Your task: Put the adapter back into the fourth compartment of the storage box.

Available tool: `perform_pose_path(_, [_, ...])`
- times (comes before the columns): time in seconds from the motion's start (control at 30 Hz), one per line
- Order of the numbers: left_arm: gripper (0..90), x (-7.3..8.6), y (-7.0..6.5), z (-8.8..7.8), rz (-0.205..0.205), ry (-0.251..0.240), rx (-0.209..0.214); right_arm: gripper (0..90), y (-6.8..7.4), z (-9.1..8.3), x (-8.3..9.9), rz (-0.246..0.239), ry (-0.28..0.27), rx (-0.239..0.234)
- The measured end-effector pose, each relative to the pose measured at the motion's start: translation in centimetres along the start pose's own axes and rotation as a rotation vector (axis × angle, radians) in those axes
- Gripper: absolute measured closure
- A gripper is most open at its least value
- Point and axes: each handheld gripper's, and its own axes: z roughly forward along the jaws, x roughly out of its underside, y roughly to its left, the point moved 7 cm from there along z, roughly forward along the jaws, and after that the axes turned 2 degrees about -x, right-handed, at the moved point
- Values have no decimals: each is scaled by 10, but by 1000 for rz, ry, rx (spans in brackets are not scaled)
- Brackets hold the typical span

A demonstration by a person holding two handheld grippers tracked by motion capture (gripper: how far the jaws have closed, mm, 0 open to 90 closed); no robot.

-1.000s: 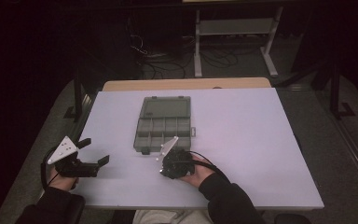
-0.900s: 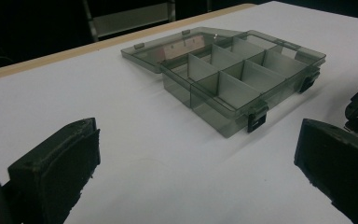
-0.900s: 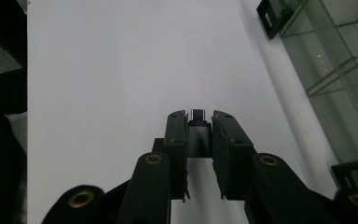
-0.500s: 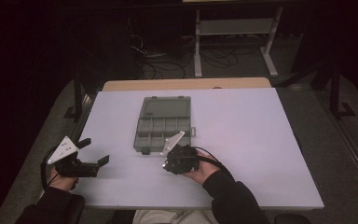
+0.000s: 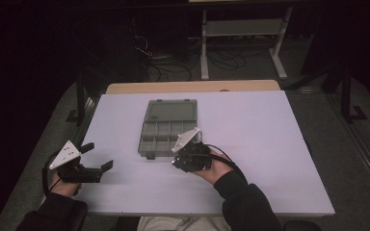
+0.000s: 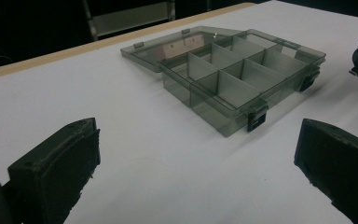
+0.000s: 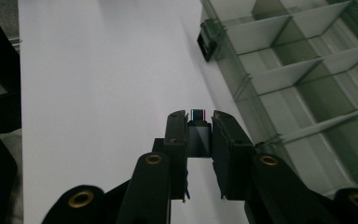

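The open organizer box (image 5: 166, 127) sits upper centre of the white tabletop (image 5: 270, 144), lid folded back; bare surface lies to its right and along the lower edge. The right tool (image 7: 199, 135), just below the box's lower right corner, is pinching a small dark block (image 7: 198, 135). The left tool (image 5: 99, 156), lower left near the tabletop edge, is spread wide and holds nothing.

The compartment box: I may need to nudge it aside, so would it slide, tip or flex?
The compartment box looks like thin, clear grey plastic with empty cells, so probably light and easy to slide on the smooth white table. Low and flat, it seems unlikely to tip. Its open lid lies flat behind and might flex or swing.
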Motion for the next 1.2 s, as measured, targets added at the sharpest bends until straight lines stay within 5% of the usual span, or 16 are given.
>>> perform_pose_path(0.27, [0,0,0,0,-7,-2,-2,748,-14,-15,0,30,-17,23])
perform_pose_path(1.2, [0,0,0,0,-5,1,-2,748,-41,-27,1,62,14,63])
